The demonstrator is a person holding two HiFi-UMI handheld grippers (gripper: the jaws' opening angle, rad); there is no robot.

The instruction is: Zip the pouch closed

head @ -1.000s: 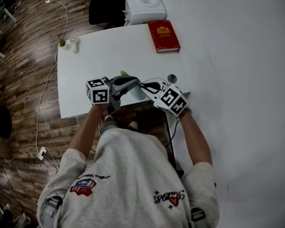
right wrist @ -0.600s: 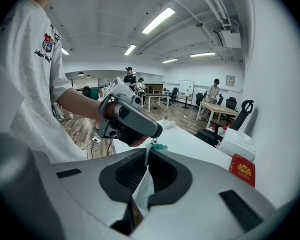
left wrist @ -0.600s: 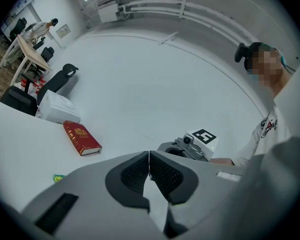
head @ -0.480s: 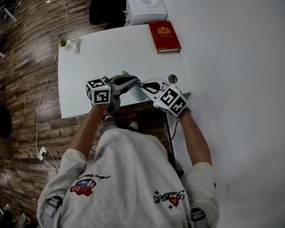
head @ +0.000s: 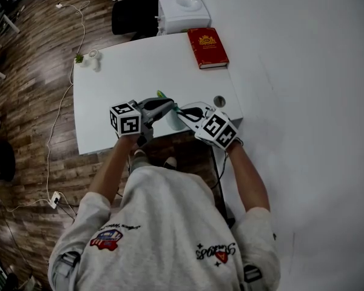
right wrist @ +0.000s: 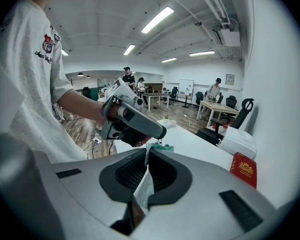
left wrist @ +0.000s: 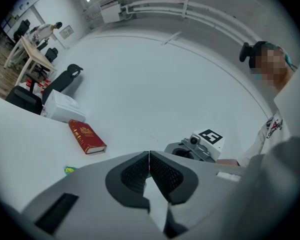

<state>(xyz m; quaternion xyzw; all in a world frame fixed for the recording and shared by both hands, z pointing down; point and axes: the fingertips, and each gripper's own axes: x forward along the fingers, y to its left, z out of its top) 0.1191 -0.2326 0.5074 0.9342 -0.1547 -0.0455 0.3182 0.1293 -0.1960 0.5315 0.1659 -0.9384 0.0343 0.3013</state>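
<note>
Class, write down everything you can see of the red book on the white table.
The red book is a closed hardback lying flat, cover up, with a gold emblem and gold print too small to read. Pale page edges show at its near end. It rests on the white table near the far right corner, close to a white appliance.

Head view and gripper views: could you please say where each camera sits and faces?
Head view: on the person's head, facing steeply down at the table; torso, arms, left gripper, right gripper show.
Left gripper view: on that gripper, facing the right gripper; own shut jaws show.
Right gripper view: on that gripper, facing the left gripper; own jaws pinch the pouch.
Both gripper views share the red book.
</note>
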